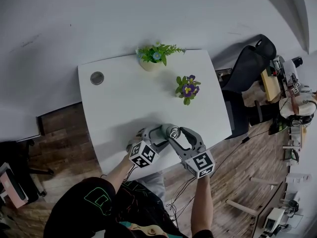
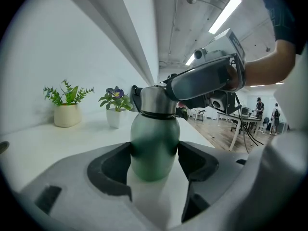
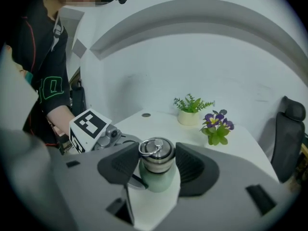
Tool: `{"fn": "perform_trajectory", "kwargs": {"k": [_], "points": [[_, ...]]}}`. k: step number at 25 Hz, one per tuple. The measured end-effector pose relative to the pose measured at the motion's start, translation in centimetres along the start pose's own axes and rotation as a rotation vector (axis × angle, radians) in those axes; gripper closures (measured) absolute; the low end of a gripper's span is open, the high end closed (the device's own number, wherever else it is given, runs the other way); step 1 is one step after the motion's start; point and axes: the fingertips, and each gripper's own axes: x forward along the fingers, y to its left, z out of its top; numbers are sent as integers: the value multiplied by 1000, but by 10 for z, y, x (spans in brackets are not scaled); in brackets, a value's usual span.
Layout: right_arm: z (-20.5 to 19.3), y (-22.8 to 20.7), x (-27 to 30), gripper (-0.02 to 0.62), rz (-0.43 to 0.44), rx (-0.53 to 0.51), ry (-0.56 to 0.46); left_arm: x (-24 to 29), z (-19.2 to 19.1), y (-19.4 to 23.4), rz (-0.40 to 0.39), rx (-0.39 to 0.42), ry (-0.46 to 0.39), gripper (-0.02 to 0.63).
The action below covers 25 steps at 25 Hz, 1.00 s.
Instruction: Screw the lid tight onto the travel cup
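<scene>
White table [image 1: 129, 93] — left gripper [image 2: 154, 163] clamps travel cup [image 2: 155, 131]; right gripper [image 3: 157, 168] tilted down, jaws seemingly pinching lid [image 3: 156, 153].

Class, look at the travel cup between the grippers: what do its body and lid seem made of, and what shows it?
The travel cup body: matte pale green coat, soft dull highlights; probably painted metal, though the coat hides what lies beneath. The lid: bare brushed metal, likely steel; silvery with bright glints, a metal ring on top.
</scene>
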Motion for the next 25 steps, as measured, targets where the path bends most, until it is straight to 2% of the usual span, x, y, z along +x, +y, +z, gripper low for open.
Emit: {"fn": "perform_trajectory", "kwargs": {"k": [4,7,11,14,17,25], "points": [[0,-2,-1,354,-98,35,-19,0,0,1,1,1,0,288],[1,-2,-1,354,-240,97,-49,0,0,1,4,4,-2,288],[-5,-6,-3,354,-456,238,-106,0,0,2,7,9,-3,288],[-5,-6,-4,353,-558,276,-116,0,-1,1,8,5,-1,288],[-4,-6,-4,350,-553,260,-110,1,0,1,5,5,0,288],[-7,-3,-7,321,-415,192,-95,1,-1,2,3,6,1,288]]}}
